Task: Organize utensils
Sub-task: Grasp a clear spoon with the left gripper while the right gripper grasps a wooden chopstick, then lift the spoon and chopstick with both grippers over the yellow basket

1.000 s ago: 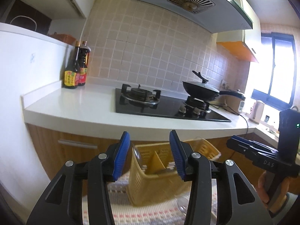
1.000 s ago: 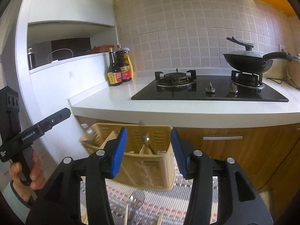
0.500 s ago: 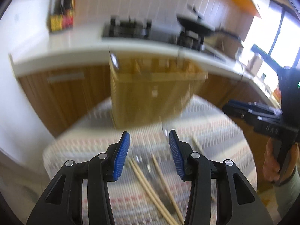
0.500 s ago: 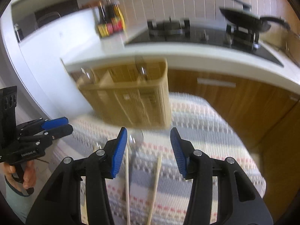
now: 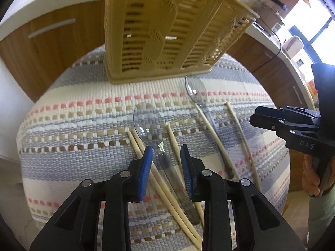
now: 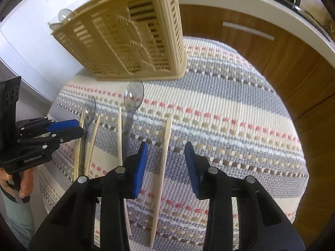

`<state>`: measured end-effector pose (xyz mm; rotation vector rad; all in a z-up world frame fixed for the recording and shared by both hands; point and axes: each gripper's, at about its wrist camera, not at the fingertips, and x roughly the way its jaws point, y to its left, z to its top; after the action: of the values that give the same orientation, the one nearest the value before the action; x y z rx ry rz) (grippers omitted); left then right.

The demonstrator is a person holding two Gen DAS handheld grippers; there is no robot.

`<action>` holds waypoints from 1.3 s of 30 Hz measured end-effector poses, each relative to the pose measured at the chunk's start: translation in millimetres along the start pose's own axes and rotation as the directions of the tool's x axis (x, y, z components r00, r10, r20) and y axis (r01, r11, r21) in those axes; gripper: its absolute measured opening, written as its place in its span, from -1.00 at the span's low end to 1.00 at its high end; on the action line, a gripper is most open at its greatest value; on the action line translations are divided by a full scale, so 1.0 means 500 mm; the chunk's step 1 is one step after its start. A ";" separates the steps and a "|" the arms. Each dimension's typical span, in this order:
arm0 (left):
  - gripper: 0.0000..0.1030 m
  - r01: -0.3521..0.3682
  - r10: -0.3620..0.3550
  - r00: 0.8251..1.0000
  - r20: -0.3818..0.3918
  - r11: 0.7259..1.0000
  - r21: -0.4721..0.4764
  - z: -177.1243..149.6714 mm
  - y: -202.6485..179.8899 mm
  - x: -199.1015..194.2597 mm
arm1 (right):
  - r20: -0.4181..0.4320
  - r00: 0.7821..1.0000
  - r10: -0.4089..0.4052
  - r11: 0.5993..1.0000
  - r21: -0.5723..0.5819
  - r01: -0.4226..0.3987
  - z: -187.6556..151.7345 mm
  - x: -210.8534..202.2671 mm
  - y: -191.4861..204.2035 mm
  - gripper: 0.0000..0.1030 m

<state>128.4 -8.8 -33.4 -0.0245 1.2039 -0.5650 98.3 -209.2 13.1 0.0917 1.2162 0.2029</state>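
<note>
The left gripper [image 5: 165,156] points steeply down with its jaws narrowed, having just been closing, astride the neck of a clear spoon [image 5: 156,133] but not yet pressing it; chopsticks [image 5: 159,179] lie touching the handle. The right gripper [image 6: 166,156] tilts down likewise, jaws also just narrowing, straddling a single chopstick [image 6: 163,161] without contact. The tan basket [image 5: 167,31] stands at twelve o'clock on the striped cloth [image 5: 83,125] over the bench. To grip cleanly, each should probably centre on its one piece and keep the neighbouring sticks outside the pads.
</note>
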 end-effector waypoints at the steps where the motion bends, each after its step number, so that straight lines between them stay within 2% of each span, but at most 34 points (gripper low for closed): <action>1: -0.51 -0.001 0.001 1.000 -0.005 1.000 -0.002 0.003 -0.001 0.007 | -0.004 1.000 0.002 1.000 0.001 -0.002 -0.001 0.003 0.000 -0.42; 10: -0.55 -0.059 0.060 0.998 -0.029 0.998 0.016 0.024 -0.027 0.051 | -0.043 0.999 0.000 1.000 -0.003 0.000 -0.014 0.036 0.003 -0.58; 18: -0.55 -0.142 0.144 0.989 -0.026 0.988 0.068 0.035 -0.085 0.080 | -0.110 0.993 0.044 0.998 0.042 -0.040 -0.017 0.068 -0.006 -0.59; 20: -0.54 -0.152 0.154 0.988 -0.026 0.986 0.074 0.038 -0.093 0.086 | -0.122 0.992 0.034 0.999 0.029 -0.031 -0.017 0.074 -0.002 -0.59; 25: -0.53 -0.156 0.158 0.987 -0.022 0.985 0.075 0.040 -0.099 0.095 | -0.163 0.985 -0.063 0.998 -0.040 0.057 -0.009 0.092 0.044 -0.61; 27: -0.58 -0.162 0.164 0.986 -0.019 0.984 0.078 0.041 -0.106 0.098 | -0.173 0.976 -0.129 0.990 -0.079 0.117 -0.004 0.099 0.061 -0.80; 28: -0.72 -0.152 0.154 0.988 -0.022 0.985 0.077 0.041 -0.104 0.096 | -0.179 0.975 -0.132 0.989 -0.084 0.118 -0.002 0.102 0.065 -0.87; 34: -0.80 -0.128 0.128 0.992 -0.014 0.990 0.052 0.045 -0.095 0.093 | -0.175 0.978 -0.116 0.991 -0.079 0.103 -0.003 0.107 0.075 -0.91; 39: -0.81 -0.070 0.067 0.996 0.056 0.996 0.057 0.033 -0.095 0.067 | -0.140 0.987 -0.085 0.995 -0.073 0.075 -0.023 0.072 0.042 -0.91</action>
<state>131.8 -68.6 -41.8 0.0512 1.1310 -0.5364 97.3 -182.0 -20.2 -0.0308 1.3517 0.1824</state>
